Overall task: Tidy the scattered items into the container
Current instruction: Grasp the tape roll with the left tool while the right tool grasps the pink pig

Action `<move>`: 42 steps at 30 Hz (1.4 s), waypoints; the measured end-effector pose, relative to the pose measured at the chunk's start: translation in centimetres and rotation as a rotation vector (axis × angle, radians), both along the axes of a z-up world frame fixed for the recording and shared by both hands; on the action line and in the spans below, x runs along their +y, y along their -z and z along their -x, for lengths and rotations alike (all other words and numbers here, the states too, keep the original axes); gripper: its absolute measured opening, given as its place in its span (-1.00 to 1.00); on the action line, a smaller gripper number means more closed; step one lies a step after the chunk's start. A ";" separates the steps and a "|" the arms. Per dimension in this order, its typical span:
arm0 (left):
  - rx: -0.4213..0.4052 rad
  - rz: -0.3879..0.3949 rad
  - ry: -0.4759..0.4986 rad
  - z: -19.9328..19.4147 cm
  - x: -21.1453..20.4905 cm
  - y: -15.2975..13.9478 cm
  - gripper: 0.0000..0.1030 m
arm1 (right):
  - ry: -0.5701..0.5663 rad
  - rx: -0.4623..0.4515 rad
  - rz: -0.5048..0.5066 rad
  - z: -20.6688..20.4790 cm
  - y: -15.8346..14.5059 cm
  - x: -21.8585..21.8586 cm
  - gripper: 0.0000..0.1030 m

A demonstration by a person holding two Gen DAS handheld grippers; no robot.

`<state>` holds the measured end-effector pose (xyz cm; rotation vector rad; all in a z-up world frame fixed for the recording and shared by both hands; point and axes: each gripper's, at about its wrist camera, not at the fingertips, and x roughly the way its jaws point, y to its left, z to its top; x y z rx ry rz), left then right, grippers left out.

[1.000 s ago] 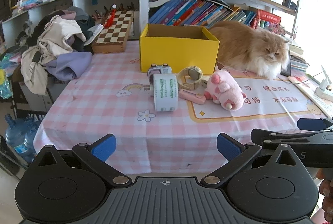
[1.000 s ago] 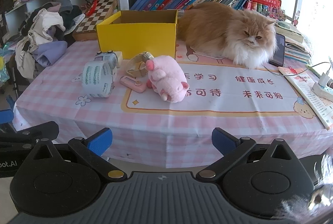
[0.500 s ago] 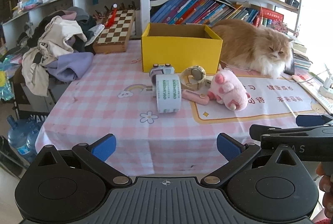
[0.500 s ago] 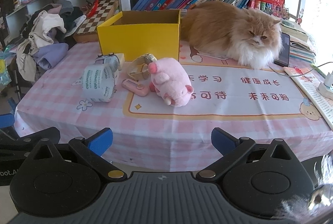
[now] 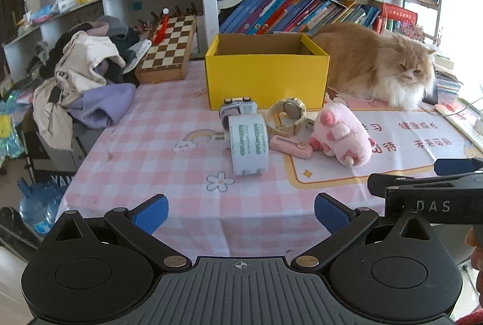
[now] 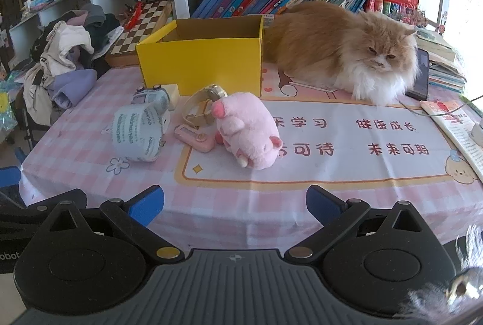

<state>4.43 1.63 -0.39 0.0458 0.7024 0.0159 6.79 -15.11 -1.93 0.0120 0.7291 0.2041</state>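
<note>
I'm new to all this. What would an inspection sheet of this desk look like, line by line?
Surface: table under a pink checked cloth, printed mat on the right.
Job's things: open yellow box; in front of it, tape roll, toy car, watch, pink case, plush pig.
Clutter: clothes pile, chessboard.
Grippers: left tool and right tool both open, empty, short of the items.
Cables: a thin cable at the right edge.
Surroundings: cat lying beside the box; bookshelves behind.
</note>
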 end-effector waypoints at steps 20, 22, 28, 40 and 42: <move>0.000 0.065 -0.040 -5.6 0.8 1.5 0.98 | -0.050 0.048 0.044 -6.5 1.9 0.1 0.55; 0.009 0.073 -0.055 -6.3 1.1 1.8 0.98 | -0.057 0.059 0.049 -7.4 2.3 0.3 0.54; 0.049 0.093 -0.087 -8.4 1.7 3.0 0.92 | -0.057 0.086 0.069 -10.1 3.3 0.3 0.42; 0.094 0.100 -0.072 -11.7 0.5 4.2 0.73 | -0.080 0.127 0.109 -13.6 5.1 0.4 0.39; 0.102 0.101 -0.080 -12.3 0.4 4.5 0.66 | -0.081 0.134 0.118 -14.1 5.3 0.3 0.39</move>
